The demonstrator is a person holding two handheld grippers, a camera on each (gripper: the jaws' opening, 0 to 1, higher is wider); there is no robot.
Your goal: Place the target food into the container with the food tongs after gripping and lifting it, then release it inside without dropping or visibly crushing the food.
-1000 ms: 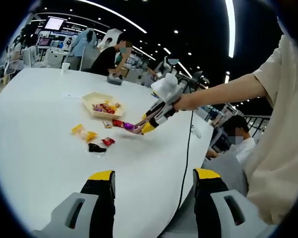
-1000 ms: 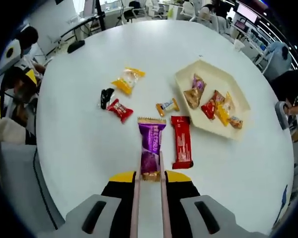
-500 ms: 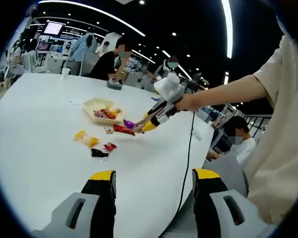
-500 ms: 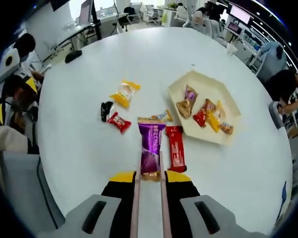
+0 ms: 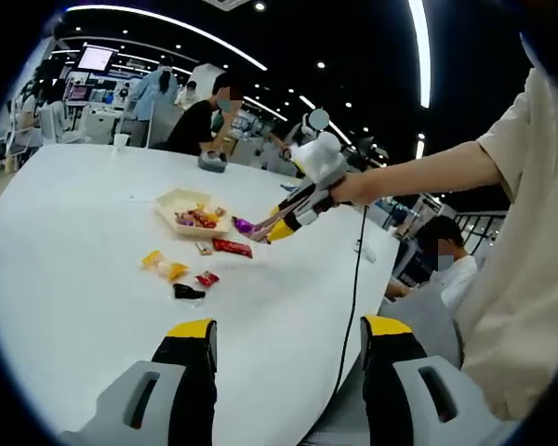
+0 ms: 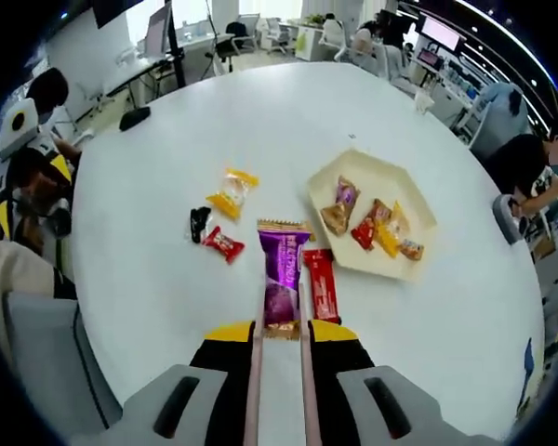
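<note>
tongs in the right gripper, nearly closed, pinch a purple snack packet at centre frame, tray upper right.

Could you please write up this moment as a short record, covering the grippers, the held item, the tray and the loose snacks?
right gripper: shut on tongs that grip the purple packet, lifted above the table
left gripper: open, holding nothing, low over the table's near edge
tray: pale, hexagonal, several wrapped snacks inside
loose on table: red bar, small red packet, black packet, yellow packet
task stage: packet lifted, not yet over the tray
</note>
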